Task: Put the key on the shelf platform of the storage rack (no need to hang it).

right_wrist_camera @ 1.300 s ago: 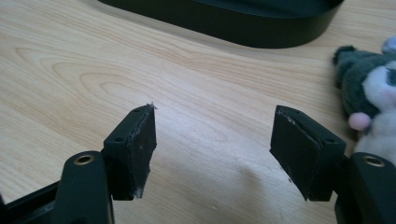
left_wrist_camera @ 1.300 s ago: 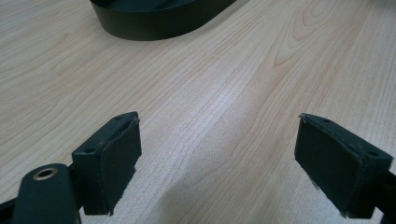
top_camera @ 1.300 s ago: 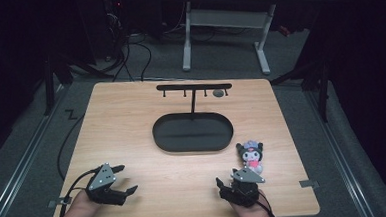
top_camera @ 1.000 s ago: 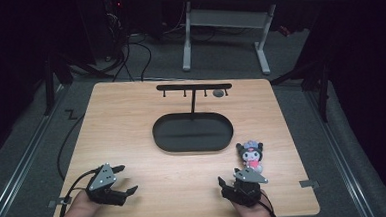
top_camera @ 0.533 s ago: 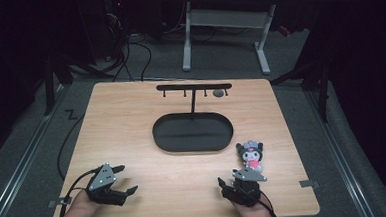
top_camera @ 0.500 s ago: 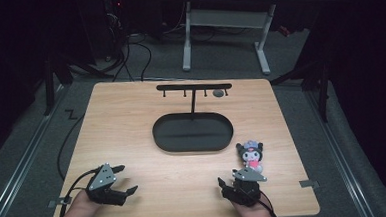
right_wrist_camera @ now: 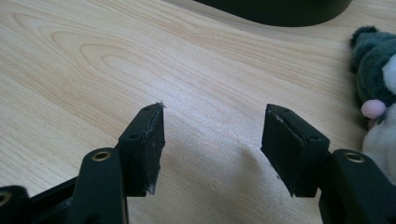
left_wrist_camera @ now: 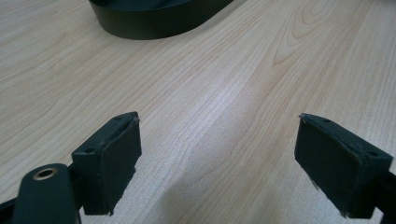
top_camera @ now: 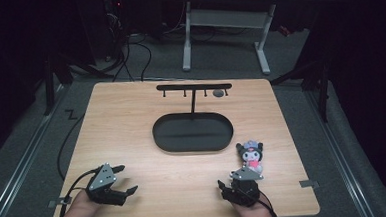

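Note:
A small plush doll [top_camera: 250, 155] with dark ears, a white face and a pink front lies on the wooden table [top_camera: 132, 126], right of centre. In the right gripper view the plush doll [right_wrist_camera: 378, 70] sits at the right edge, just beyond the right jaw. My right gripper [top_camera: 233, 186] rests near the front edge, directly in front of the doll. It is open [right_wrist_camera: 212, 126] with bare wood between its jaws. My left gripper [top_camera: 126, 180] lies at the front left, open wide [left_wrist_camera: 215, 140] and holding nothing.
A black oval base [top_camera: 193, 132] sits mid-table with a thin T-shaped hook stand [top_camera: 193, 88] rising from its far side. A small grey round piece [top_camera: 218, 93] hangs near the bar's right end. The base's rim [left_wrist_camera: 154, 21] lies ahead of the left jaws. Desk legs and cables stand beyond the table.

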A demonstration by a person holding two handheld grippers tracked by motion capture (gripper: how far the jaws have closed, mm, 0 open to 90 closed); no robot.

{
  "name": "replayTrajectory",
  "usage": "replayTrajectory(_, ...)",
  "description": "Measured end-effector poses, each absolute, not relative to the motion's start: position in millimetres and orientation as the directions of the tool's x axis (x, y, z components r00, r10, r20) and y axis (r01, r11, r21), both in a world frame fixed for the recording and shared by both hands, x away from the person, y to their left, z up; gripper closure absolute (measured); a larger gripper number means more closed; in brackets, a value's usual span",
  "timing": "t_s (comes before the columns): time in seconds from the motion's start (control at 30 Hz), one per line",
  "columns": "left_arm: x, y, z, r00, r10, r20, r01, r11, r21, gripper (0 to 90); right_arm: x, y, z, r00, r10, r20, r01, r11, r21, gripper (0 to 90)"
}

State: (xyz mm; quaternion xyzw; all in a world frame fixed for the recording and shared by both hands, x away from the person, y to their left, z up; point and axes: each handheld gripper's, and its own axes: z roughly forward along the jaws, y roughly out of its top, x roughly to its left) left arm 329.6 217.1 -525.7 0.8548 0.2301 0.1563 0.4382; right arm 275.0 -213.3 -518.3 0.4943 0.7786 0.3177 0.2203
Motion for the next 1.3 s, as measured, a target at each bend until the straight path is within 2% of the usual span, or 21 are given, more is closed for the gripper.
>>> replayTrajectory(0.17, 329.2, 217.0, -525.7, 0.845, 0.530, 0.067, 0.256, -0.512, 0.820, 15.6, 278.6, -211.8, -513.9, -0.430, 0.903, -0.014, 0.644, 0.318, 0.695, 39.1)
replayTrajectory(0.37, 328.9, 217.4, -525.7, 0.845, 0.531, 0.067, 0.255, -0.510, 0.822, 15.5, 291.3, -199.2, -504.9, -0.449, 0.893, -0.014, 0.669, 0.347, 0.657, 34.6)
replayTrajectory(0.8, 329.3, 218.0, -525.6, 0.847, 0.529, 0.062, 0.255, -0.505, 0.824, 15.5, 305.8, -189.2, -484.9, -0.474, 0.880, -0.047, 0.709, 0.412, 0.572, 34.2)
replayTrajectory(1.0, 329.1, 218.0, -525.5, 0.846, 0.529, 0.063, 0.255, -0.506, 0.824, 15.5, 310.4, -183.5, -483.9, -0.506, 0.859, -0.076, 0.724, 0.471, 0.504, 32.4)
replayTrajectory(1.3, 329.1, 217.8, -525.7, 0.846, 0.530, 0.063, 0.255, -0.506, 0.824, 15.5, 313.1, -185.8, -478.9, -0.501, 0.864, -0.053, 0.778, 0.476, 0.410, 32.8)
